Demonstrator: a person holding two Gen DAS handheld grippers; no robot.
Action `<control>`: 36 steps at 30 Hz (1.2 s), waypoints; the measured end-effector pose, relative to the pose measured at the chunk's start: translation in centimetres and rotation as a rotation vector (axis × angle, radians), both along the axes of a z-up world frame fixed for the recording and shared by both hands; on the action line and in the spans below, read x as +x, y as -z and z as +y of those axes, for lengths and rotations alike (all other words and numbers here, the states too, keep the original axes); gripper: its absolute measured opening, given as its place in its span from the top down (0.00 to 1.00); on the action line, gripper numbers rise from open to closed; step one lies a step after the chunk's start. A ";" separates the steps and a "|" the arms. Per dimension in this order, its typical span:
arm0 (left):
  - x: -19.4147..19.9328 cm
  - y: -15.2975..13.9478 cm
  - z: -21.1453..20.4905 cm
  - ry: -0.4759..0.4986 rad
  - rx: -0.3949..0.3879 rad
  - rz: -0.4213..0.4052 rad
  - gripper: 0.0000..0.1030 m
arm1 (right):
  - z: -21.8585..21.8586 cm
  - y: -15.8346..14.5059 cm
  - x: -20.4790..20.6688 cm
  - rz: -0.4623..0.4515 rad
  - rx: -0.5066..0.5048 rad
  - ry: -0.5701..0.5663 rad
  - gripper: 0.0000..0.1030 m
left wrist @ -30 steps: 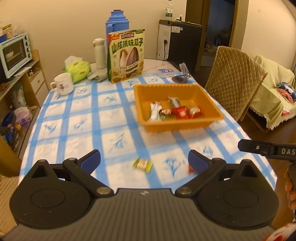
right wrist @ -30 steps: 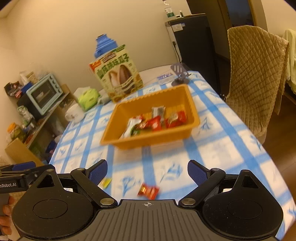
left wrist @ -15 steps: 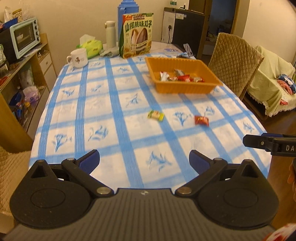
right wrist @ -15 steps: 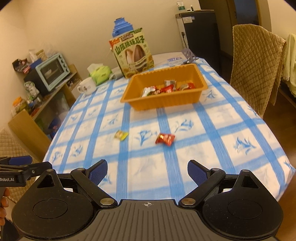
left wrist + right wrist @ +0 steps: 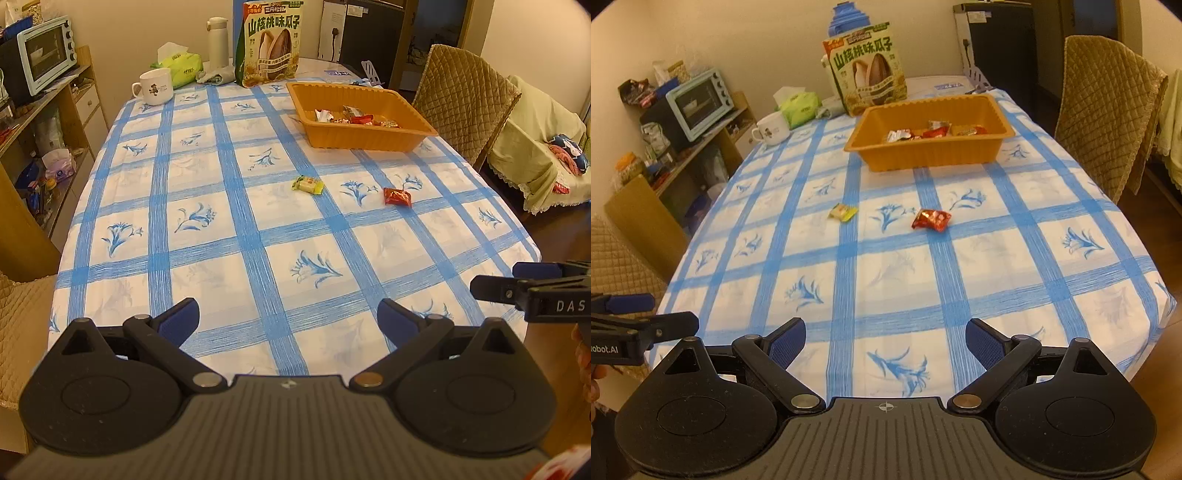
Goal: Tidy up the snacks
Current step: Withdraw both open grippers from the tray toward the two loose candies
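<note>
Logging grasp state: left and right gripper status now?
Left gripper: open, holding nothing.
Right gripper: open, holding nothing.

The thermos (image 5: 847, 19) stood mostly hidden behind the seed bag (image 5: 866, 70) — only its blue top showed. Wrappers in the tray (image 5: 925, 155) overlapped, too small to count. The right gripper (image 5: 532, 291) ran off the picture's edge.

two loose snacks (image 5: 307, 184), one tray (image 5: 369, 142), one mug (image 5: 155, 88)
</note>
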State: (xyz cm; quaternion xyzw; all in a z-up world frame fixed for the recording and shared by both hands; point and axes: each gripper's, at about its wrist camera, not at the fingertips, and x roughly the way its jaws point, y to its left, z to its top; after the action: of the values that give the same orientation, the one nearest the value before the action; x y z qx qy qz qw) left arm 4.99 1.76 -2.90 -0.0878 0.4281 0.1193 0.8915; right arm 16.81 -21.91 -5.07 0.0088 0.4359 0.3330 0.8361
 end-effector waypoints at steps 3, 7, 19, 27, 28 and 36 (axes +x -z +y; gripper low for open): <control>0.0 0.1 0.0 -0.002 -0.002 0.006 0.01 | 0.5 0.2 -0.1 0.006 -0.008 -0.019 0.10; 0.3 0.3 0.1 -0.001 -0.009 0.013 0.01 | 0.9 0.4 0.1 0.011 -0.011 -0.039 0.10; 2.1 0.4 0.2 0.000 -0.020 0.012 0.01 | 1.8 0.6 1.7 0.020 -0.007 -0.075 0.10; 3.6 0.7 0.3 -0.005 -0.026 0.018 0.02 | 2.1 0.9 3.4 0.023 -0.008 -0.084 0.10; 3.9 0.7 0.3 -0.007 -0.027 0.018 0.02 | 2.2 0.9 3.7 0.024 -0.009 -0.085 0.10; 6.0 1.3 0.2 -0.021 -0.032 0.029 0.02 | 2.2 1.3 5.5 0.031 -0.014 -0.098 0.10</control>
State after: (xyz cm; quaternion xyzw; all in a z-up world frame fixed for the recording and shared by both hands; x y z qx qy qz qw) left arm 10.98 1.96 -4.16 -0.1050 0.4419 0.1231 0.8823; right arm 22.31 -19.67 -6.40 -0.0131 0.4509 0.3704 0.8120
